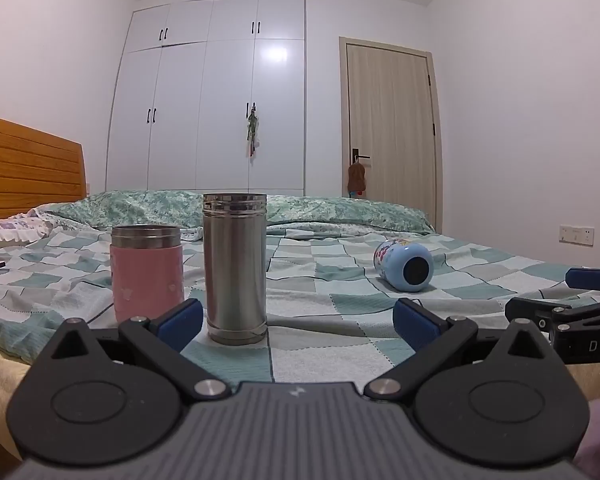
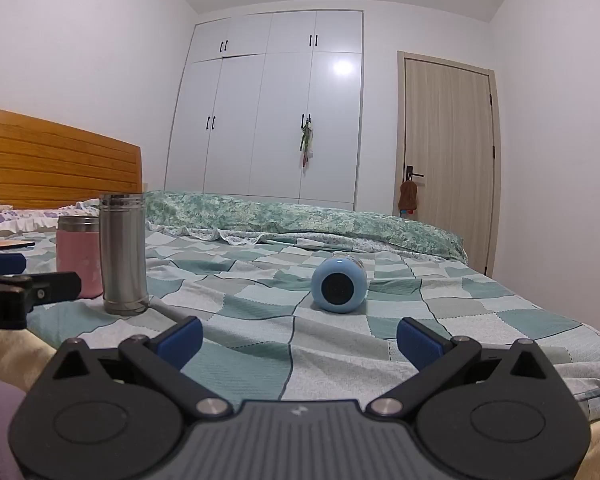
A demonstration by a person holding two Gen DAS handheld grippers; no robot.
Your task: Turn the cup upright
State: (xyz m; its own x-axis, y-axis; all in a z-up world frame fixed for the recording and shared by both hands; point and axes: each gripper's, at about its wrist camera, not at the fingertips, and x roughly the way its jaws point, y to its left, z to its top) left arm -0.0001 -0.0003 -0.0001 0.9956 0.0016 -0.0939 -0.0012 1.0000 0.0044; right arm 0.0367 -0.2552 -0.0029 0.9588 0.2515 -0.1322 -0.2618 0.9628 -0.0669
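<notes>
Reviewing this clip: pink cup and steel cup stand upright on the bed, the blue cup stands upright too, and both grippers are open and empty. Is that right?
Not quite. The blue cup lies on its side on the checked bedspread, base toward the camera, as the right wrist view shows. The pink cup and steel cup do stand upright, and the left gripper and right gripper are open and empty.

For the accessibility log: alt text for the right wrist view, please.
A light blue cup lies on its side on a checked green bedspread, base toward the open right gripper. A tall steel cup and pink cup stand upright left.
</notes>
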